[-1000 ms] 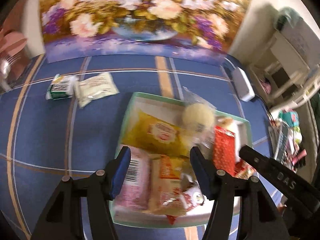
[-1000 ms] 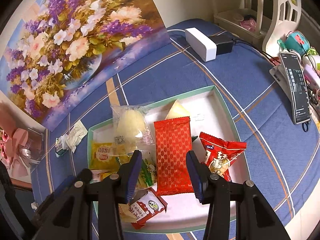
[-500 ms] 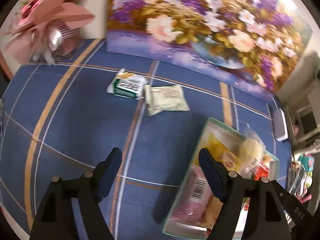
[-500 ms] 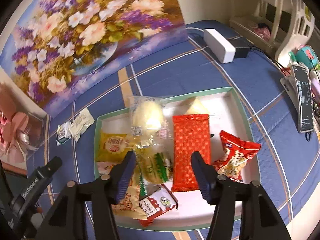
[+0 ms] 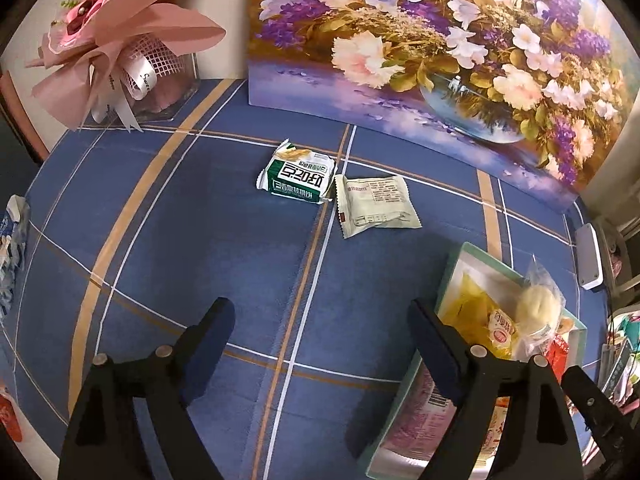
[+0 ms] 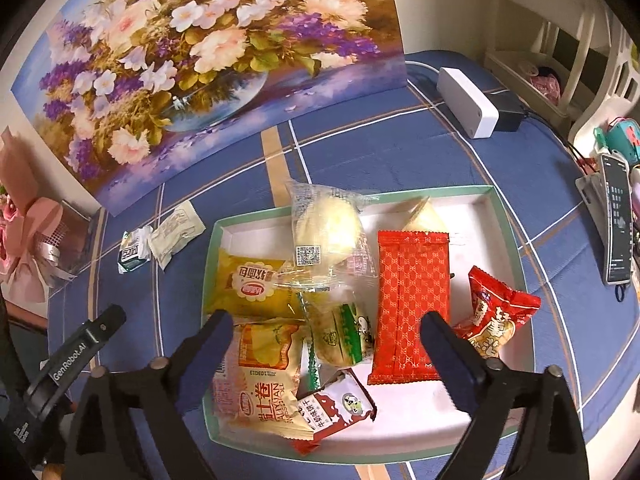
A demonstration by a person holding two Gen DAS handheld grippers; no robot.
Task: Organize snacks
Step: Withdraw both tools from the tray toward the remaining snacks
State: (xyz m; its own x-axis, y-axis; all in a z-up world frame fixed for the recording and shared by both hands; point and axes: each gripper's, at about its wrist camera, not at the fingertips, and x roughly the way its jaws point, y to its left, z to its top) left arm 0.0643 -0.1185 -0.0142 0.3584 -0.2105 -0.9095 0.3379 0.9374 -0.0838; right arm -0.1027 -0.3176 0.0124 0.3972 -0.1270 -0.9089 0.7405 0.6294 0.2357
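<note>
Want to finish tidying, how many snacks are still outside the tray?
2: a green packet and a pale packet, side by side on the cloth left of the tray. Others may lie out of view.

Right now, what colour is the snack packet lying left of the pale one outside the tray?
Green and white packet, clearest in the left wrist view.

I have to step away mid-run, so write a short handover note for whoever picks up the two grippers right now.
Left hand-held gripper: open, holding nothing, above bare blue tablecloth, aimed toward the two loose snacks.
Right hand-held gripper: open, holding nothing, over the tray.
Done: most snacks lie in the tray, including the long red packet, the bagged bun and the yellow bread packet.
Left: the green-and-white packet and the pale packet beside it are outside the tray, near the flower painting. Judging by position, the left gripper seems best placed to fetch them.
</note>
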